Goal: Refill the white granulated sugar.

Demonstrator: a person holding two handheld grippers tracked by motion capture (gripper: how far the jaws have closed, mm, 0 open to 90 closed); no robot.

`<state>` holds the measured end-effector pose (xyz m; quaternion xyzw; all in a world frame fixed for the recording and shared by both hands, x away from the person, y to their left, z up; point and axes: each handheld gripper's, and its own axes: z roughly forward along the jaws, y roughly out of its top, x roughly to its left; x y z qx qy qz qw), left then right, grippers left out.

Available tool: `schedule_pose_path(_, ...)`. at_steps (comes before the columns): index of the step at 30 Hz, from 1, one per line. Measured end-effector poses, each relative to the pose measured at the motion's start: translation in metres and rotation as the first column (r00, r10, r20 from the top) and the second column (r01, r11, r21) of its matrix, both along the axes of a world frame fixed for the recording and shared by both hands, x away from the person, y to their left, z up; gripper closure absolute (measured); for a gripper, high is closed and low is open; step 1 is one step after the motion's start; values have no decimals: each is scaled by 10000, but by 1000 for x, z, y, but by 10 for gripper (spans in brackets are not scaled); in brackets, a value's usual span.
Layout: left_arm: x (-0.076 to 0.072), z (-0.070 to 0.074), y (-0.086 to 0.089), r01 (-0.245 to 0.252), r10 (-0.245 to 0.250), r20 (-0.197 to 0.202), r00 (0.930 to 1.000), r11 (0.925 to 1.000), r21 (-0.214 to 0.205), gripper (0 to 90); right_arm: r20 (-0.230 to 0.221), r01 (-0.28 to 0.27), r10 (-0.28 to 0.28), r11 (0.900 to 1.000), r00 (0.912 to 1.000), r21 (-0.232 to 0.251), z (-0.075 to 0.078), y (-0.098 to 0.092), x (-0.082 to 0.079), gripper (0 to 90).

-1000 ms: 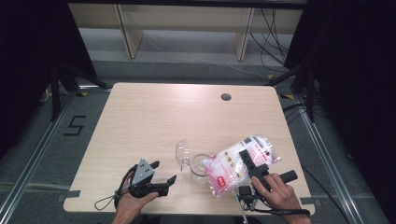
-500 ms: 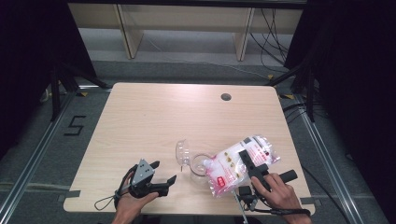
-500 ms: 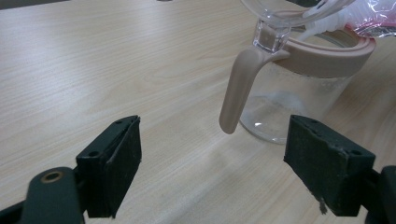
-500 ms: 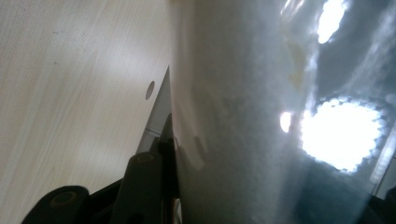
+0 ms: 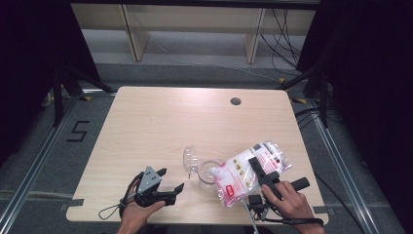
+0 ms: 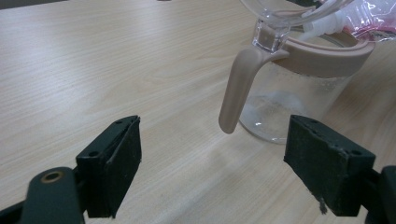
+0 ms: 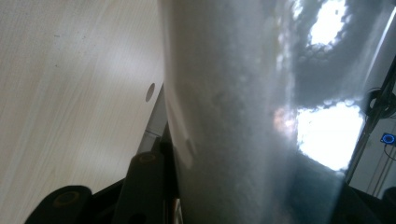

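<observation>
A clear glass jar point(image 5: 207, 171) with a pinkish rim stands near the table's front edge, its clear lid point(image 5: 189, 158) swung open to the left. A see-through bag of white grains point(image 5: 238, 173) with a red label lies tilted against the jar's right side, its low end at the jar's mouth. My right gripper point(image 5: 257, 168) is shut on the bag from the right. In the right gripper view the bag point(image 7: 261, 112) sits pressed between the jaws, beside one black finger point(image 7: 144, 186). My left gripper point(image 5: 171, 179) rests open on the table left of the jar. The jar point(image 6: 289, 98) and its pink latch point(image 6: 236, 88) stand just ahead of the left gripper point(image 6: 233, 172).
The wooden table point(image 5: 170, 122) has a round cable hole point(image 5: 235, 101) at its far right. Behind the table stands a low shelf point(image 5: 195, 19). Dark curtains hang on both sides, and cables trail on the floor at the right.
</observation>
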<state>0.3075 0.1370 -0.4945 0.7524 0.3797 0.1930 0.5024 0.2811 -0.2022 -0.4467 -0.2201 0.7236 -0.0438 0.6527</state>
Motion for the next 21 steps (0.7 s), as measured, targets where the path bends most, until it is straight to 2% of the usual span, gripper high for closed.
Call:
schedule_pose_path(3, 0, 0, 0, 24, -24, 23, 10000, 10000, 24, 183, -12, -31, 31, 10000, 10000, 73, 0, 0, 0, 625)
schedule_pose_path(4, 0, 0, 0, 11, -11, 6, 10000, 10000, 13, 183, -64, 138, -137, 9998, 9999, 113, -1, -1, -1, 625)
schedule_pose_path(5, 0, 0, 0, 2, -2, 4, 10000, 10000, 17, 183, 46, -81, 80, 10000, 10000, 21, 1, 0, 0, 625)
schedule_pose_path(6, 0, 0, 0, -7, 7, -7, 10000, 10000, -18, 183, 66, 10, -9, 9999, 10000, -148, 2, 0, -1, 625)
schedule_pose_path(7, 0, 0, 0, 9, -9, 7, 10000, 10000, 10, 183, -29, 33, -33, 10000, 10000, -35, 1, 0, 0, 625)
schedule_pose_path(8, 0, 0, 0, 23, -23, 19, 10000, 10000, 30, 183, 254, -294, 286, 9991, 9993, 315, -2, -2, 1, 626)
schedule_pose_path(13, 0, 0, 0, 14, -14, 20, 10000, 10000, 30, 183, 234, -227, 217, 9988, 9995, 426, -1, -3, 1, 627)
schedule_pose_path(21, 0, 0, 0, -15, 15, -4, 10000, 10000, -7, 183, 323, -407, 404, 9991, 9987, 107, 1, -1, 1, 629)
